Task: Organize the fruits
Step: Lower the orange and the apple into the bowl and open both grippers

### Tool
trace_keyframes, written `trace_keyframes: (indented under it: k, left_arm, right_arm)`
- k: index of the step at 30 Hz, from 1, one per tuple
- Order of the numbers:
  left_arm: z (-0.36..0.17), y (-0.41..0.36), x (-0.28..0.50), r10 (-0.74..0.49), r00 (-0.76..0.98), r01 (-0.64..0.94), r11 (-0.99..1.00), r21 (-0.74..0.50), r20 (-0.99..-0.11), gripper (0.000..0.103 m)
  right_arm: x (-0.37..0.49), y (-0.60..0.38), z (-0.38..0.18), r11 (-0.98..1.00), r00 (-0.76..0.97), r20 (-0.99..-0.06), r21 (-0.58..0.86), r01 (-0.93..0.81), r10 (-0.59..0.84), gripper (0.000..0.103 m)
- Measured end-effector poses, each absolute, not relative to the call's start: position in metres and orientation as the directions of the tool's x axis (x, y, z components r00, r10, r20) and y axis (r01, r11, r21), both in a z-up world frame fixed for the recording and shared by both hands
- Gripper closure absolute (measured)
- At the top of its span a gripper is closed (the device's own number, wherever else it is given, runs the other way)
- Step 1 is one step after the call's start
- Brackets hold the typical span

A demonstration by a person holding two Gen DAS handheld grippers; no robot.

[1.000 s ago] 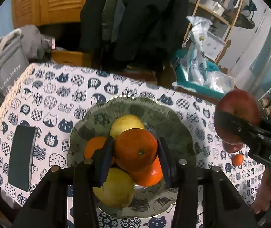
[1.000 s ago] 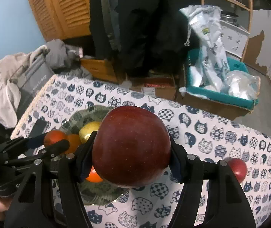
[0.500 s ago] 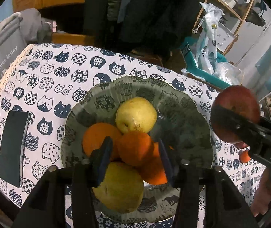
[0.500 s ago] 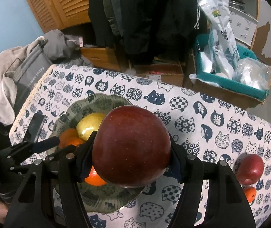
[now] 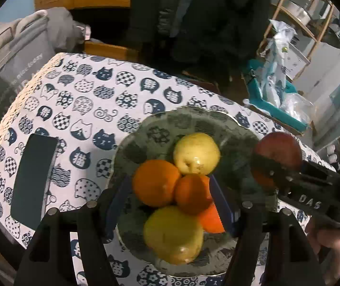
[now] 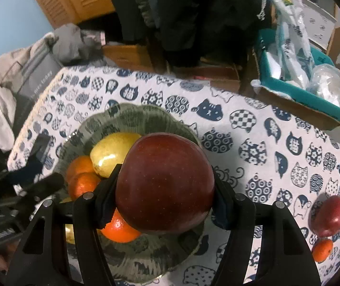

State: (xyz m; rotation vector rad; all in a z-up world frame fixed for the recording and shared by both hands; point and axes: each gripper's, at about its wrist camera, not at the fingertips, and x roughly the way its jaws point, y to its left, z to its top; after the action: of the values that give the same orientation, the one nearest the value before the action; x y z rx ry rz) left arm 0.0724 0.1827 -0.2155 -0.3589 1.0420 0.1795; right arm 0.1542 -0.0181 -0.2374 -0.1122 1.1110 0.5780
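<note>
A green patterned plate (image 5: pixel 189 121) on the cat-print tablecloth holds two yellow pears (image 5: pixel 196 153), a big orange (image 5: pixel 156 182) and a small mandarin (image 5: pixel 192 194) on top. My left gripper (image 5: pixel 170 205) is open just above and around the pile, with the mandarin lying free between the jaws. My right gripper (image 6: pixel 162 200) is shut on a large red apple (image 6: pixel 165 183) and holds it over the plate's right side (image 6: pixel 146 259); the apple also shows in the left wrist view (image 5: pixel 277 152).
A second red apple (image 6: pixel 328 215) and a small mandarin (image 6: pixel 321 250) lie on the cloth at the right. A dark phone (image 5: pixel 34 176) lies left of the plate. A teal bin with plastic bags (image 6: pixel 301 81) and piled clothes (image 6: pixel 19 76) stand beyond the table edges.
My left gripper lowered the mandarin onto the pile, opened and let it go. My right gripper carried the red apple left, over the plate.
</note>
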Motion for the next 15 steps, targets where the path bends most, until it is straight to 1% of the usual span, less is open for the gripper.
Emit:
trace_keyframes:
  k: [10, 13, 15]
  left_arm:
    - [-0.216, 0.198, 0.063, 0.021, 0.494, -0.348, 0.921, -0.176, -0.869, 0.033]
    - [-0.214, 0.203, 0.060, 0.022, 0.498, -0.357, 0.916, -0.182, -0.867, 0.033]
    - [-0.211, 0.206, 0.058, 0.022, 0.503, -0.360, 0.914, -0.186, -0.864, 0.033]
  right_arm:
    - [0.153, 0.004, -0.259, 0.845, 0.286, -0.901, 0.142, -0.515, 0.326, 0.035]
    - [0.154, 0.005, -0.255, 0.850, 0.303, -0.897, 0.134, -0.509, 0.323, 0.034]
    - [0.156, 0.005, -0.249, 0.845, 0.307, -0.887, 0.151, -0.514, 0.345, 0.032]
